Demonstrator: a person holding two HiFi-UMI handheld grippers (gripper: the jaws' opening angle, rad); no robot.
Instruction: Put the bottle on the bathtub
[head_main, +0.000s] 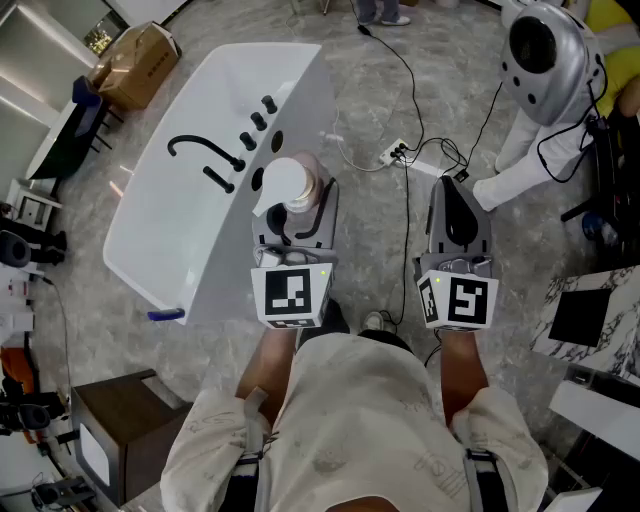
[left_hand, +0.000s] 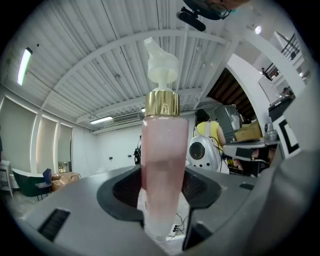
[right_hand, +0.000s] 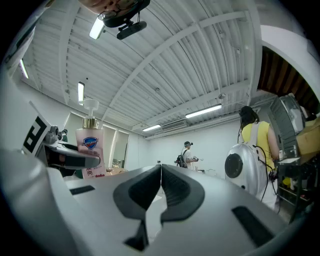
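Observation:
A pink pump bottle (left_hand: 162, 170) with a gold collar and white pump head stands upright between the jaws of my left gripper (left_hand: 161, 192), which is shut on its lower body. In the head view the bottle's white top (head_main: 288, 186) shows just ahead of the left gripper (head_main: 296, 224), over the near right rim of the white bathtub (head_main: 165, 235) with its black faucet (head_main: 205, 150). My right gripper (head_main: 458, 215) hangs to the right over the floor, jaws shut with nothing between them (right_hand: 160, 192). The right gripper view shows the bottle (right_hand: 90, 150) off to its left.
A cardboard box (head_main: 135, 62) lies beyond the tub's far end. A power strip with cables (head_main: 400, 152) lies on the floor ahead. A white rounded machine (head_main: 545, 55) stands at the far right, a brown cabinet (head_main: 120, 420) at the near left, a marble table (head_main: 590, 310) at the right.

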